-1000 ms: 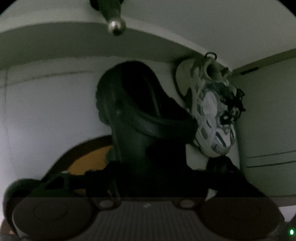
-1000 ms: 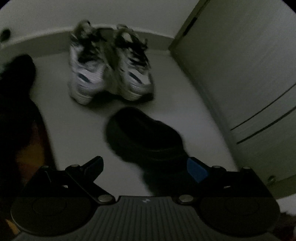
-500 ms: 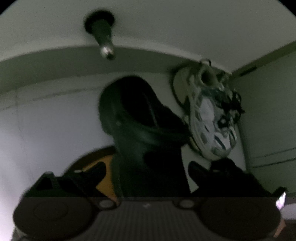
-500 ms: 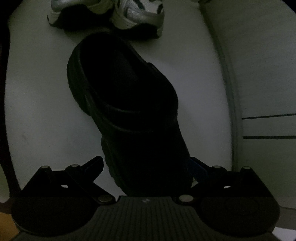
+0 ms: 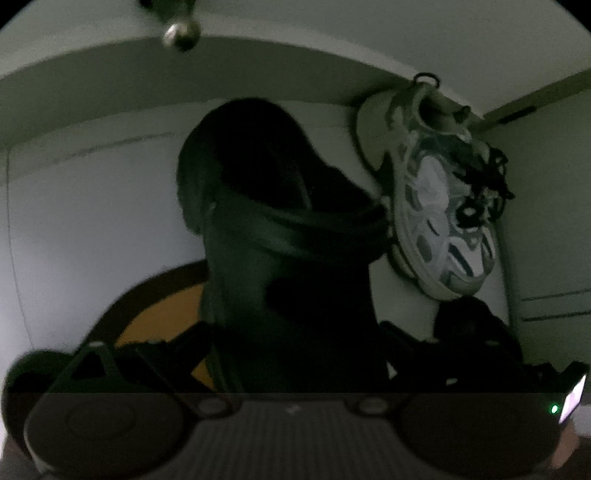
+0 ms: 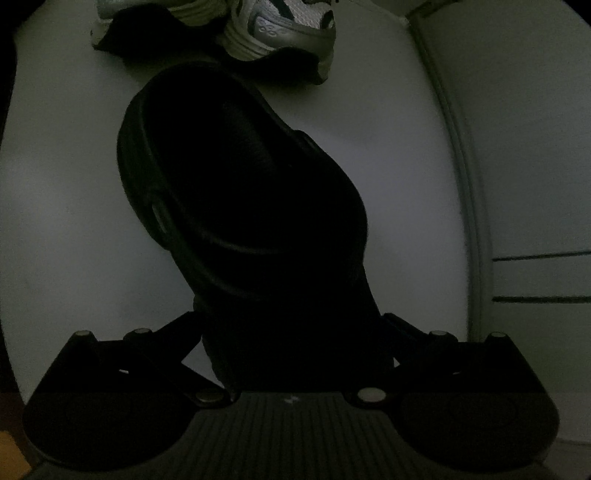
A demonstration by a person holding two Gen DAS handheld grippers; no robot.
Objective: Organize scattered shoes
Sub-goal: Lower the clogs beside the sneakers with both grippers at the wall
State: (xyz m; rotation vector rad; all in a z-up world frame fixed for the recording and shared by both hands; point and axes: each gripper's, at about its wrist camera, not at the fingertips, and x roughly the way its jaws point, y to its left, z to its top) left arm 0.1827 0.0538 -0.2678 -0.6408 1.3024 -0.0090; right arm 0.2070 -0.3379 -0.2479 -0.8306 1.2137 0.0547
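Observation:
In the left wrist view my left gripper (image 5: 291, 343) is shut on a black clog (image 5: 280, 221) and holds it off the white floor. A white and grey sneaker (image 5: 439, 199) lies beyond it to the right. In the right wrist view my right gripper (image 6: 291, 332) has its fingers against both sides of a second black clog (image 6: 243, 199) that lies on the white floor (image 6: 66, 184). Two white sneakers (image 6: 280, 29) stand side by side just past its far end.
A doorstop with a metal tip (image 5: 181, 33) sticks out of the baseboard in the left wrist view. A grey cabinet front (image 6: 524, 166) runs along the right. A brown and orange round mat (image 5: 155, 314) lies at the left.
My right gripper has moved forward to the second black clog and closed its fingers in on it. My left gripper keeps hold of its clog, with small shifts of view.

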